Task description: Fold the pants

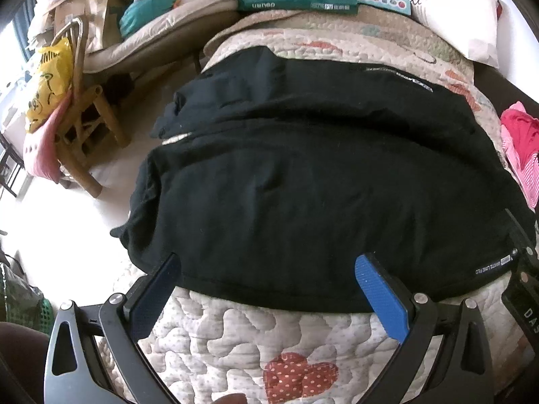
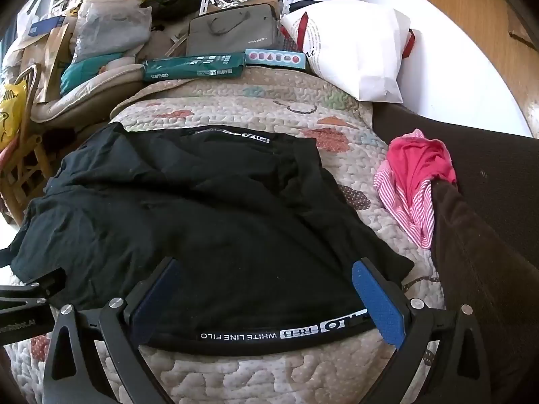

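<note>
Quilt (image 1: 215,340): we see it spread under everything.
Pants (image 1: 303,175): black, flat on the quilt, near hem facing us.
Left gripper (image 1: 269,289): we hold it spread wide over the pants' hem, gripping nothing.
Right gripper (image 2: 266,289): spread wide above the pants' lettered band, empty.
Pink cloth (image 2: 414,181): right of the pants.

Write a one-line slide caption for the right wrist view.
Open right claw poised over the near hem of black pants spread on a quilted bedspread, pink clothing lying beside them.
</note>
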Demonstrator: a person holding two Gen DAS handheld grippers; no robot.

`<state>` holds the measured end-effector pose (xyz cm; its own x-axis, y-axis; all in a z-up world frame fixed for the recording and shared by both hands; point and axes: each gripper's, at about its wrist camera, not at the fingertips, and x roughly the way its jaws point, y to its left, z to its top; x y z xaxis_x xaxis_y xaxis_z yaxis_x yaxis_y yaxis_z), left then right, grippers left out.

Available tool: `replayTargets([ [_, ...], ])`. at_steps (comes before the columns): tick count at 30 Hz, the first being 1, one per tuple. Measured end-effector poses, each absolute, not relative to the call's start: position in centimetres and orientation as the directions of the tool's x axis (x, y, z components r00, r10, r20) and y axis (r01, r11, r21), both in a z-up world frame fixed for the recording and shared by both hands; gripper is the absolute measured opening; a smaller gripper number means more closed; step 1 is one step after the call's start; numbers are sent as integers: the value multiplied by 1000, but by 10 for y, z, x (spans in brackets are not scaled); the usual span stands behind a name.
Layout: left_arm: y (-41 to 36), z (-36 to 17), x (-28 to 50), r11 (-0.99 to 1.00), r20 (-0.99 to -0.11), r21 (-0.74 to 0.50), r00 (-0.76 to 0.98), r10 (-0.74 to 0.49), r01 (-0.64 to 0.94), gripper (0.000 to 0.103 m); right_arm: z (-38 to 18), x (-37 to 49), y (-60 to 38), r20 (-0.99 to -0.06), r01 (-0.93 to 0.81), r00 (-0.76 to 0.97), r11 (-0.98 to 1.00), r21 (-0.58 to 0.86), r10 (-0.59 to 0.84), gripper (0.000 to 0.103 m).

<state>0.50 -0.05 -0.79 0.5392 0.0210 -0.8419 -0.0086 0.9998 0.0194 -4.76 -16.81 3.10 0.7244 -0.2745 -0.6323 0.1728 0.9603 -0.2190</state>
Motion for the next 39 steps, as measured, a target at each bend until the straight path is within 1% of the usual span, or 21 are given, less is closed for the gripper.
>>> replayTargets([
  [7,-1,-11,5,999,-846,33,532,38,-20,103,32,-46,-167,-632,176,724,960,-217,-276,103],
  [11,-3,-8,4,1000,-808,10,589,19,-18,103,32,-48,-168,-631,168,725,959,-229,-277,103],
  [18,-3,-7,4,999,-793,47,607,44,-12,103,33,-50,-168,-633,172,722,958,-229,-281,103],
  [25,-3,-15,8,1000,-837,-1,548,8,-15,103,33,-48,-171,-634,177,721,959,-222,-280,103],
  [28,-5,-19,9,1000,-843,5,537,12,-13,103,35,-45,-173,-632,179,723,959,-220,-280,103],
  [35,-4,-22,9,999,-847,-36,531,-24,-11,103,35,-45,-174,-631,179,725,960,-217,-278,103],
  [39,-2,-24,10,999,-851,-37,525,-25,-13,103,35,-46,-174,-630,177,725,960,-219,-278,103],
])
